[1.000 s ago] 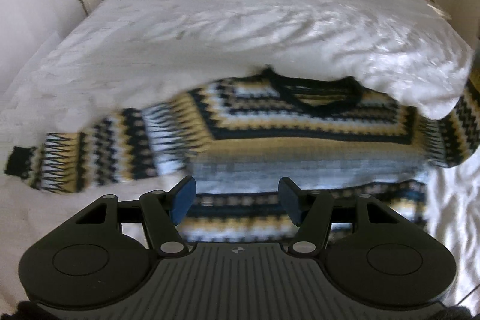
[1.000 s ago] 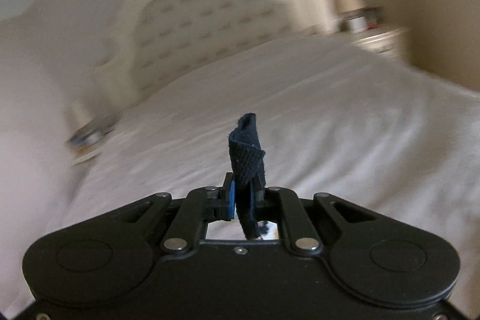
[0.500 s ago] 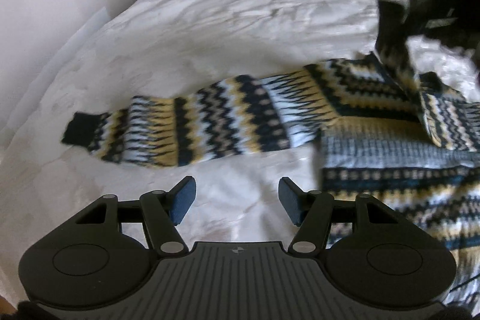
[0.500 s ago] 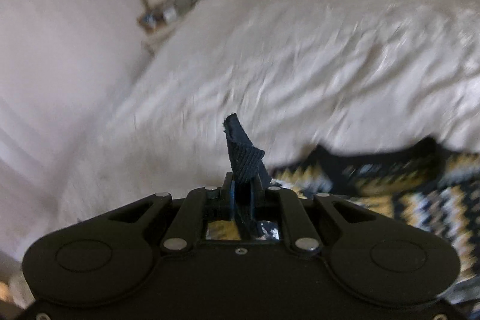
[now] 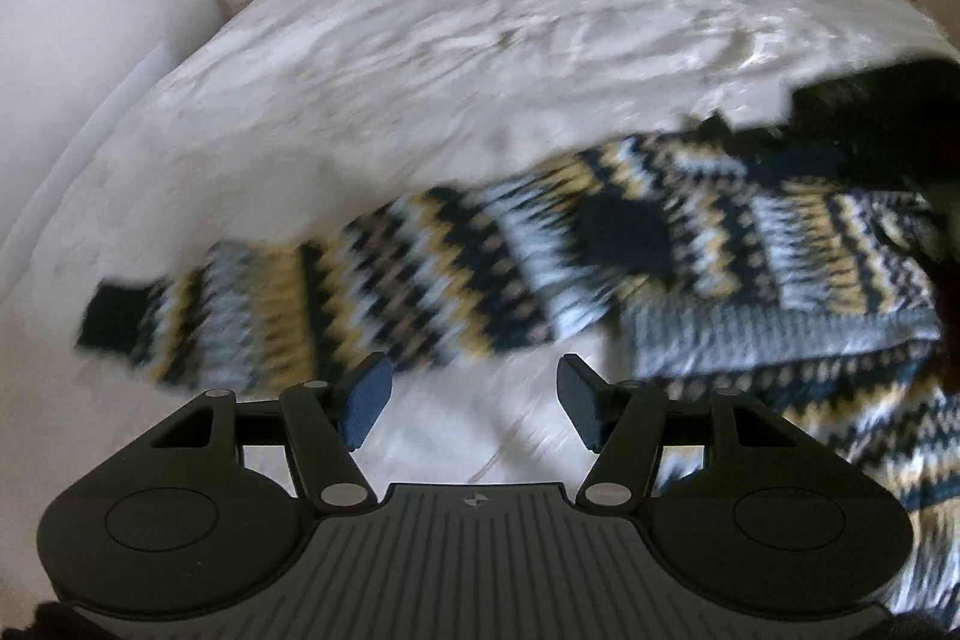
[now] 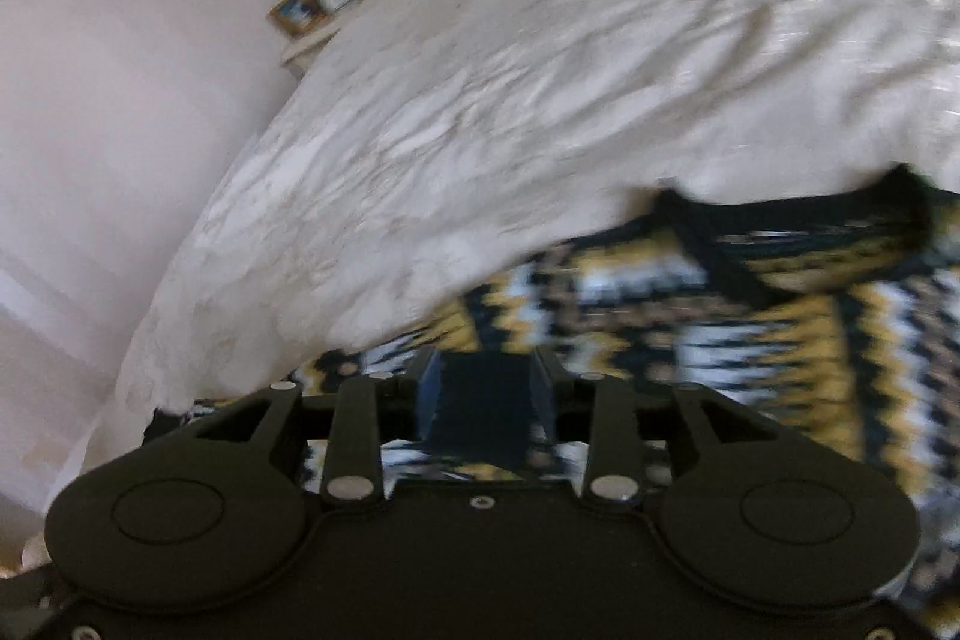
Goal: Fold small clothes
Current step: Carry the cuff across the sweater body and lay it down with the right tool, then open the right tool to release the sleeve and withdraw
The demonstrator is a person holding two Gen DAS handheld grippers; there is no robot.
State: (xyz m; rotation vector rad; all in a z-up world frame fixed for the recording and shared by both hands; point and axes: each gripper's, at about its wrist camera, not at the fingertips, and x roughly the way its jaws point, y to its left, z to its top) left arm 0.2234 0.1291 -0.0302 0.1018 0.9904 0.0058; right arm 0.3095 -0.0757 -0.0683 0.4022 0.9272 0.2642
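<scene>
The navy, yellow and pale-blue zigzag knitted sweater [image 5: 690, 250] lies on the white bed [image 5: 480, 40], one sleeve outstretched near my wide-open, empty left gripper [image 5: 474, 403], while my right gripper [image 6: 486, 388], parted around dark cuff, could snag and undo its fold.

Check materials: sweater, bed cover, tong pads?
Sweater: looks like chunky knit yarn, matte; visible stitch rows and zigzag bands in navy, yellow, pale blue. Bed cover: thin woven white fabric with slight sheen, going by fine crinkles and highlights; fibre unclear. Left tongs pads: blue, matte, faintly textured, probably rubber or foam; the arms look like black plastic.
</scene>
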